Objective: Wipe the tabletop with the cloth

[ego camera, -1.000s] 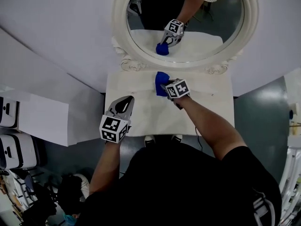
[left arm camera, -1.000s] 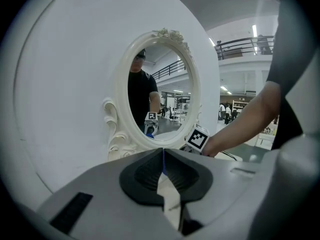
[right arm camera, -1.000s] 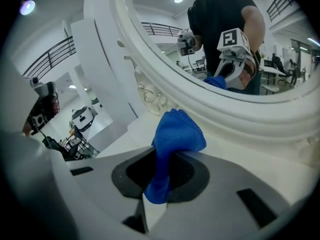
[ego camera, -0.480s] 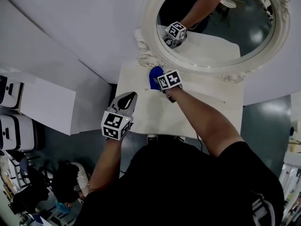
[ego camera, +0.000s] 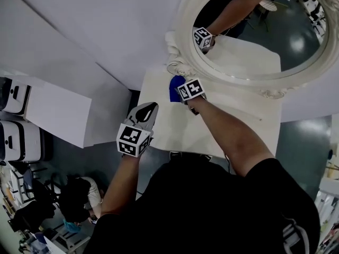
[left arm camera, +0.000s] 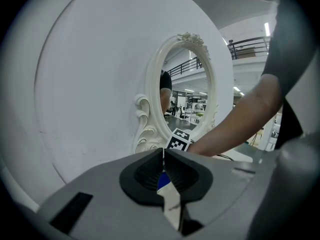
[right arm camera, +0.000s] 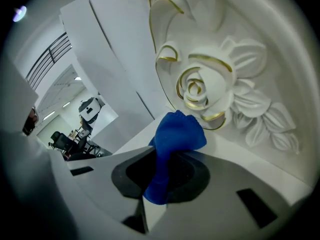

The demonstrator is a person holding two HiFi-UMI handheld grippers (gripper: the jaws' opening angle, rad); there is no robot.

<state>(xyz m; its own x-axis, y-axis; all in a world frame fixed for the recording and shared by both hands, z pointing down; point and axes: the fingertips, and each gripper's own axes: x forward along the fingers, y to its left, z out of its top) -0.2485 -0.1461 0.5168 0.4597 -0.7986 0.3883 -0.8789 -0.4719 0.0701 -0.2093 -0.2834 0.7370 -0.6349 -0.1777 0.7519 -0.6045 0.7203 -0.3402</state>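
Grey left gripper [left arm camera: 163, 158]: its fingers are pressed together with nothing between them. It hangs by the tabletop's near left edge and takes no part in the wiping.
Tabletop [ego camera: 170, 127]: white and bare apart from the cloth. No crumbs, stains or wet streaks show, so wiped and unwiped parts look alike.
Right gripper [right arm camera: 167, 159]: it is reached across to the far left corner, fingers pinching the cloth.
Cloth [right arm camera: 176, 133]: blue and bunched, with a wad sticking out past the fingers. It seems to press on the tabletop just beside the foot of the mirror frame.
Mirror frame [right arm camera: 202, 86]: white carved roses with gilt edges, standing right behind the cloth.
Done so far: I judge the wiping to be under way, with the cloth working the back left corner. How much surface has been covered cannot be told.
Left to do: probably the middle, the right side and the near edge, unless they are wiped already.
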